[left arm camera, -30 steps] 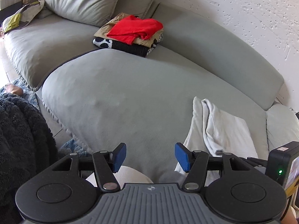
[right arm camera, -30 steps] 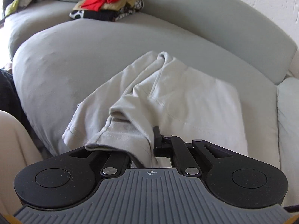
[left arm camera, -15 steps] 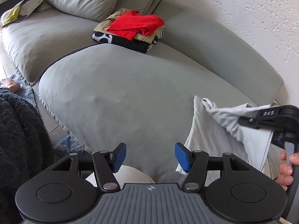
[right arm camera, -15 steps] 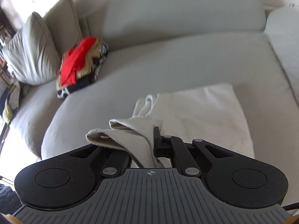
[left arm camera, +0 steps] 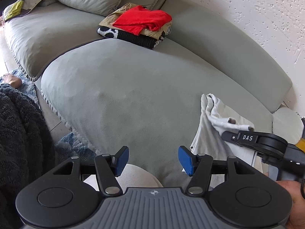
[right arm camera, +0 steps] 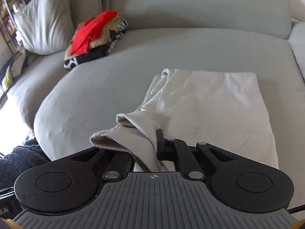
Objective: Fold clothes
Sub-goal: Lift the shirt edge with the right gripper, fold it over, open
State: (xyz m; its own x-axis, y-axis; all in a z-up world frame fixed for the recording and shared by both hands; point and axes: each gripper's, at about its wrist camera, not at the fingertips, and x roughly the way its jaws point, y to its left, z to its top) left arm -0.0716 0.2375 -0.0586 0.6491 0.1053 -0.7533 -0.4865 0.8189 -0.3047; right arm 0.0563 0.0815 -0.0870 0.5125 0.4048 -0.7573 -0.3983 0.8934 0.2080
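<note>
Right gripper (right arm camera: 152, 148) clamped, jaws closed on a bunched sleeve of the pale shirt (right arm camera: 209, 103) lying half-folded on the grey sofa cushion (left arm camera: 133, 87), left gripper (left arm camera: 152, 161) empty with jaws wide, folded clothes pile (left arm camera: 139, 25) well apart behind.

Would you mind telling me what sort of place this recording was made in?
Most likely a home living room: a grey sofa with a pillow, a pile of folded clothes on it, and what looks like a bookshelf at the far left.
</note>
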